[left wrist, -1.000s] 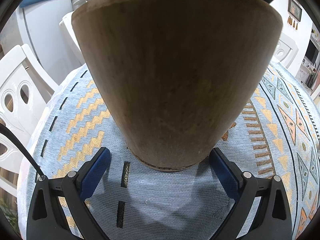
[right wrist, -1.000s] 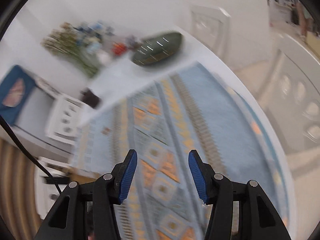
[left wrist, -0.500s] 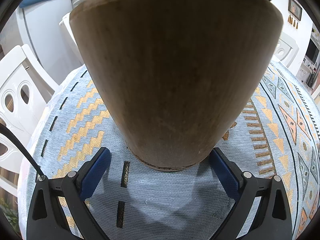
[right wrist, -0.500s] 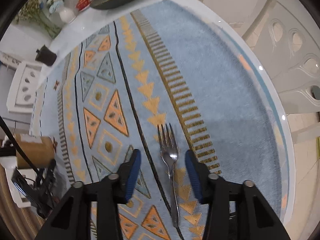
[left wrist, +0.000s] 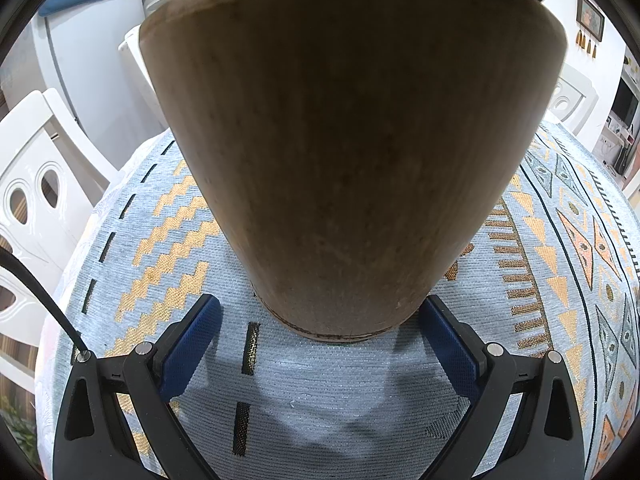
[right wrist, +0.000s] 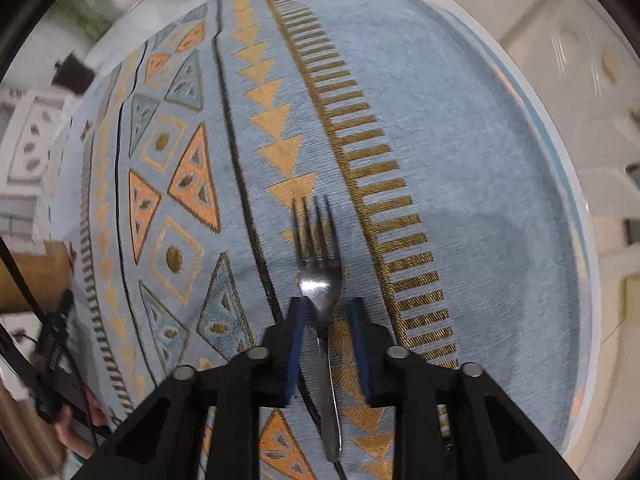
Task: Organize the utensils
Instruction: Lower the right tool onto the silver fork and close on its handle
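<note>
**Right-wrist view: fork lined up between the fingers, holder waiting on the left**

Left-wrist view first: the left gripper stands spread wide around the foot of a wooden utensil holder, which rises upright directly ahead of it on the patterned tablecloth. The right blue pad looks to be touching the holder's base; the left pad stands clearly apart from it, so nothing is clamped.

Moving right, the right gripper hangs low over the same cloth with a metal fork lying flat between its fingers. The fork's long axis runs straight along the tool's forward line: tines ahead of the fingertips, neck between the blue pads, handle trailing back under the tool toward the camera. The jaws are narrowed around the neck, yet cloth shows on both sides of the metal, so I judge the fork not yet pinched.

The right tool is plainly the nearer one to the fork. Closing on the neck seems the next need, and a thin, flat stem may slip or tip as it lifts.
</note>
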